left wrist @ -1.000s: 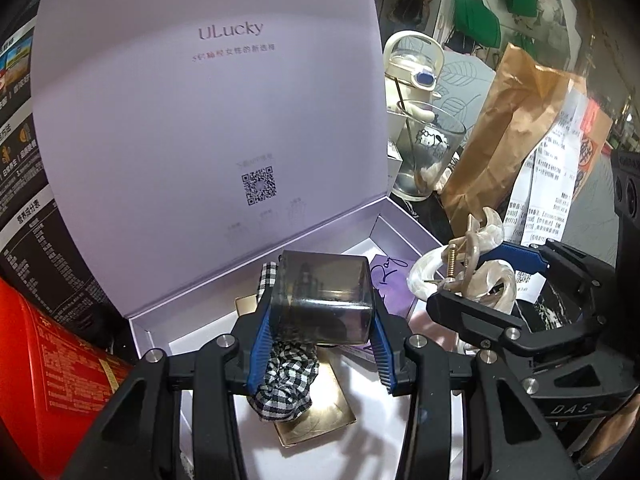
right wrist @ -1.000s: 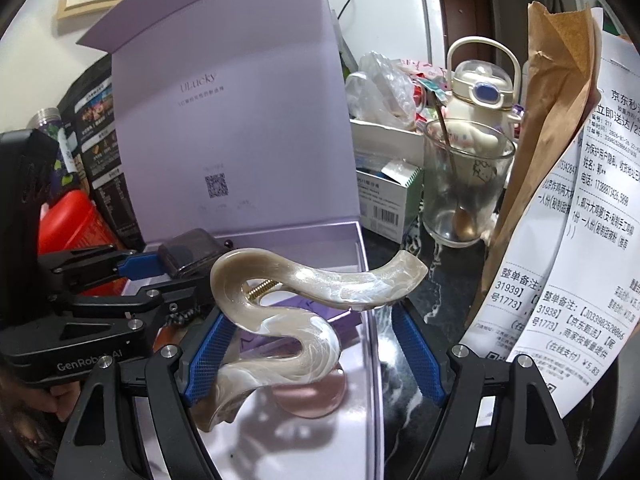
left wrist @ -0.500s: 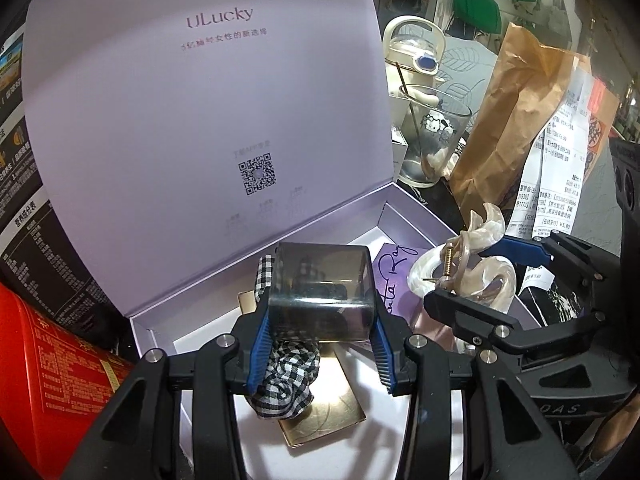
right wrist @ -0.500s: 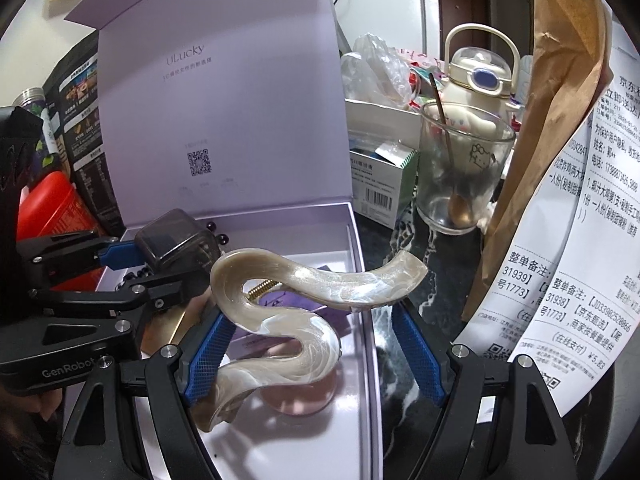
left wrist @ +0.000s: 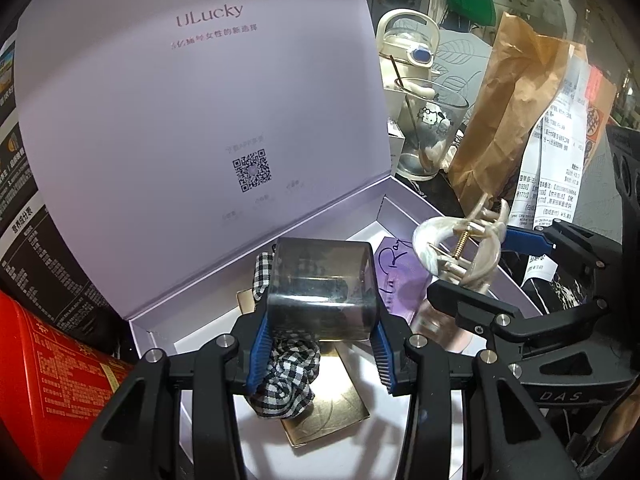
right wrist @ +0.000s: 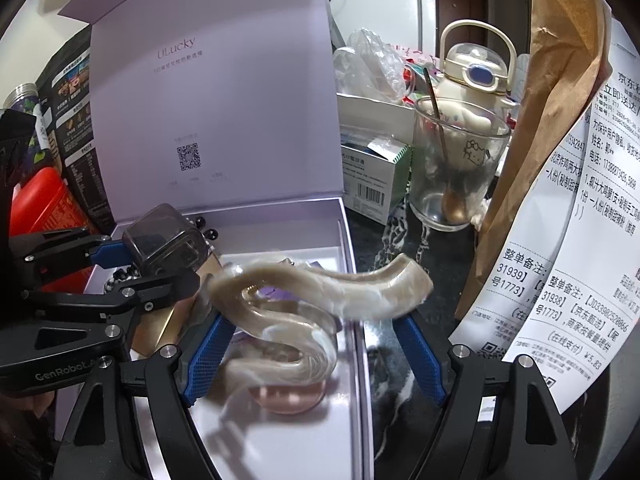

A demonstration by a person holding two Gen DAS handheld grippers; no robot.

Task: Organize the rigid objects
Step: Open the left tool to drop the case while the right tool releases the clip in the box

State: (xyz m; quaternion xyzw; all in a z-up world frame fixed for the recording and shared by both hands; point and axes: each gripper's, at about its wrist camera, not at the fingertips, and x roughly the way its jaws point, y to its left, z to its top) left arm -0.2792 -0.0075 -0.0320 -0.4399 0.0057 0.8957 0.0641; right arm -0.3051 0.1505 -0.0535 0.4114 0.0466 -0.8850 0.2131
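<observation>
We've got both grippers over the open lavender gift box [left wrist: 404, 196], its lid walling off 12 o'clock. Brown paper bag [right wrist: 560, 120] and glass cup [right wrist: 456, 168] crowd 2 o'clock. Left gripper [left wrist: 320, 344] pinches a smoky translucent cube [left wrist: 324, 288]; right gripper [right wrist: 316, 344] clamps a pearly S-shaped hair claw [right wrist: 320, 292], blurry.

Smoky translucent case [left wrist: 322, 288], pearly hair clip [right wrist: 320, 300]; both above open lilac box [left wrist: 404, 196]
</observation>
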